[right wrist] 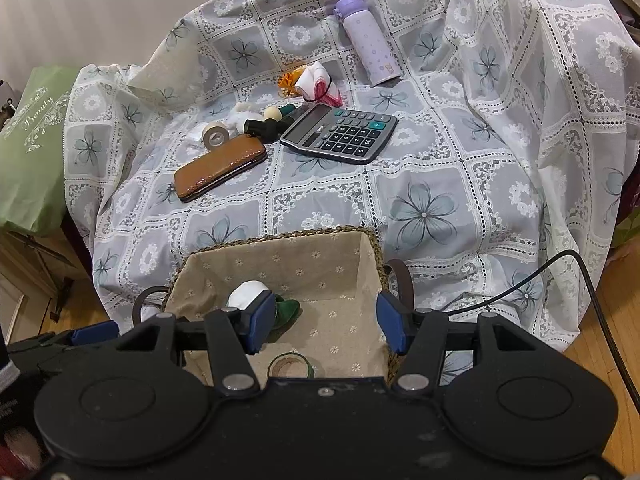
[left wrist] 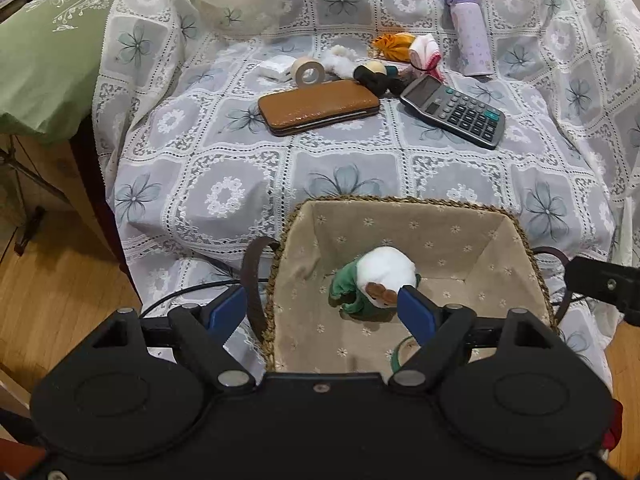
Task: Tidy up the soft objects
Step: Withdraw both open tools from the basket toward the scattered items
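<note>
A woven basket [left wrist: 404, 202] with beige flowered lining sits at the near edge of the cloth-covered table; it also shows in the right wrist view [right wrist: 280, 237]. Inside lies a white and green plush toy [left wrist: 380, 276] [right wrist: 248, 292] and a green tape ring [right wrist: 291, 364]. My left gripper [left wrist: 322, 312] is open and empty over the basket's left rim. My right gripper [right wrist: 326, 326] is open and empty over the basket. Far back lie an orange soft item [left wrist: 390, 46], a white-pink cloth [left wrist: 426, 54] and a white fluffy toy [left wrist: 340, 60].
On the cloth lie a brown wallet [left wrist: 318, 106], a calculator [left wrist: 454, 110], a beige tape roll [left wrist: 307, 72], a black-green object [left wrist: 376, 76] and a purple bottle [left wrist: 470, 32]. A green bag [left wrist: 52, 52] stands left. Wooden floor lies beside the table.
</note>
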`<state>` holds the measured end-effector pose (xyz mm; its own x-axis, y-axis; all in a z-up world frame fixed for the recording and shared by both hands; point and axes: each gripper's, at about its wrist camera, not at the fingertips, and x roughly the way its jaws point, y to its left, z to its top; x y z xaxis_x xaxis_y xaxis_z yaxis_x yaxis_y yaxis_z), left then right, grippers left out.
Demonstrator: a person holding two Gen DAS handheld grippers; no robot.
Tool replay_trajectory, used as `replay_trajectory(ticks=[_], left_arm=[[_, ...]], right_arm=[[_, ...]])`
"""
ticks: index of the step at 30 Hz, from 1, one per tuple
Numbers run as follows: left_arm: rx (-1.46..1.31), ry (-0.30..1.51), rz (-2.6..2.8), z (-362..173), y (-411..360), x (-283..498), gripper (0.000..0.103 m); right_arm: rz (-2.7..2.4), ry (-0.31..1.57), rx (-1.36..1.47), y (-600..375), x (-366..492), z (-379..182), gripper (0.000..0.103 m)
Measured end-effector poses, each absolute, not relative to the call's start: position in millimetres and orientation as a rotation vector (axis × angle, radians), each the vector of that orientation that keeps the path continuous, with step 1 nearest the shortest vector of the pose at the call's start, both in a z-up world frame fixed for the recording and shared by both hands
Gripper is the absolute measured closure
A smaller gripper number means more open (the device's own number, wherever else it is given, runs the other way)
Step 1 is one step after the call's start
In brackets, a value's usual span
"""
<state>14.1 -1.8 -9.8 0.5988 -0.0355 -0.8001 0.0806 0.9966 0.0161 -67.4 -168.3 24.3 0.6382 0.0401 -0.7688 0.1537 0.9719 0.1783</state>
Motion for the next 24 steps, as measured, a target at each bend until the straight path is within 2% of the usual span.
replay_trajectory(ticks=[21, 24], left_arm=[[0.081, 0.876, 0.021, 8.4, 28.7, 94.9, 0.022], [0.083, 0.875, 0.021, 9.0, 28.8, 109.7, 0.014]], right_arm=[[-0.114, 0.851, 0.161, -176.8, 7.1, 35.3, 0.041], [-0.112, 0.843, 0.155, -177.4, 23.2, 37.3, 0.04]])
